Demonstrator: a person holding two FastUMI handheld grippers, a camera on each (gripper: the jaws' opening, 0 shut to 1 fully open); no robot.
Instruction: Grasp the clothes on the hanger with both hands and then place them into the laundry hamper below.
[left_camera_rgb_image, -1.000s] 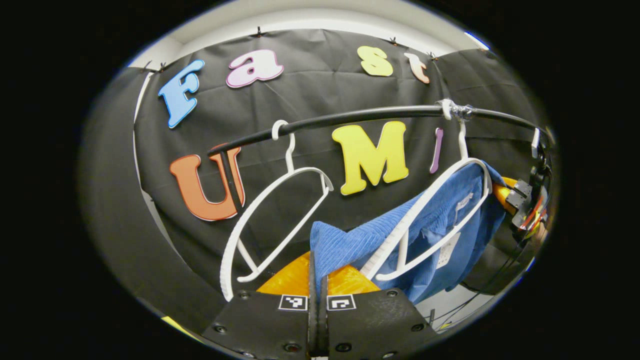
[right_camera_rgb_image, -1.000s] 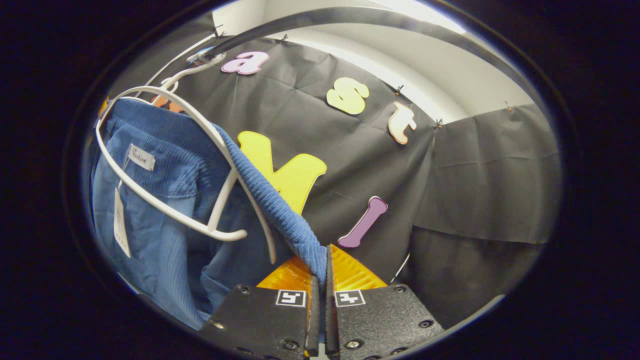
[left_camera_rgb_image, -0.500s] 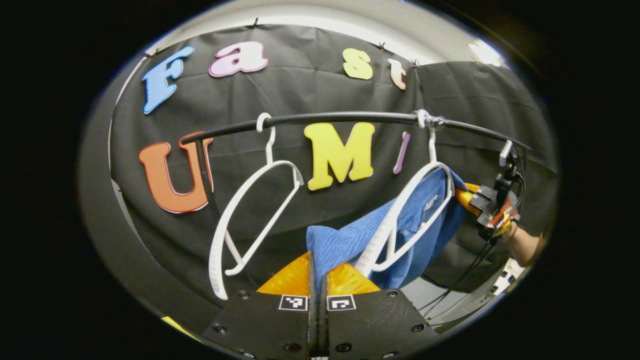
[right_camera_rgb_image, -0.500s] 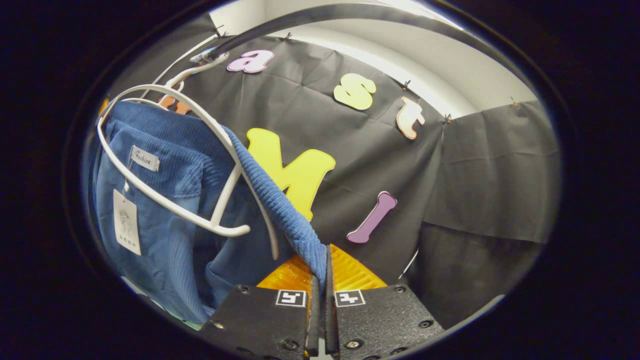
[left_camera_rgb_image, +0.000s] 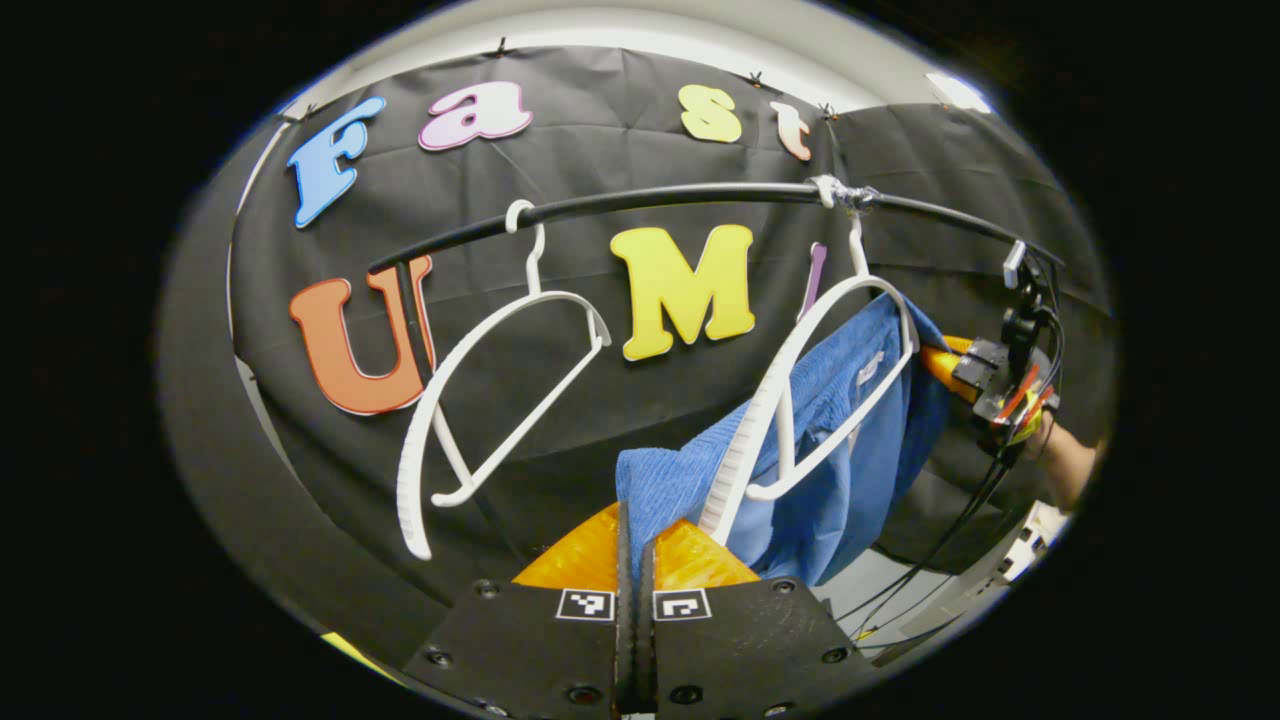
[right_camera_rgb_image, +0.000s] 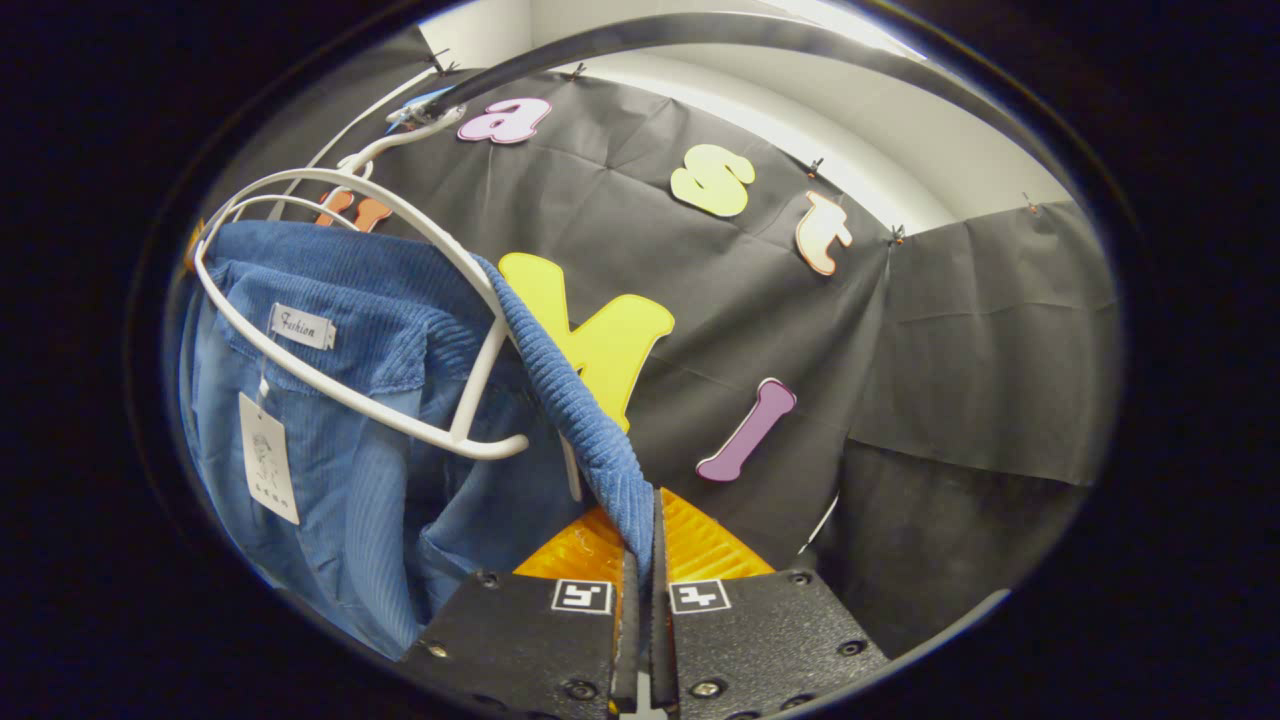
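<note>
Both my grippers pinch a blue corduroy shirt on its hanger.

My left gripper (left_camera_rgb_image: 636, 560) and right gripper (right_camera_rgb_image: 641, 570) are closed on the blue shirt (right_camera_rgb_image: 350, 330), draped over a white hanger (right_camera_rgb_image: 400, 420); collar label (right_camera_rgb_image: 303, 326) reads "Fashion".

Both views look up from below, close along their fingers, sharing the blue garment (left_camera_rgb_image: 840, 430) on its white hanger (right_camera_rgb_image: 400, 300).

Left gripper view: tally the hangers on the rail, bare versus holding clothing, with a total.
Bare white hanger: 1
White hanger carrying the blue shirt: 1
Total hangers on the black rail: 2
</note>
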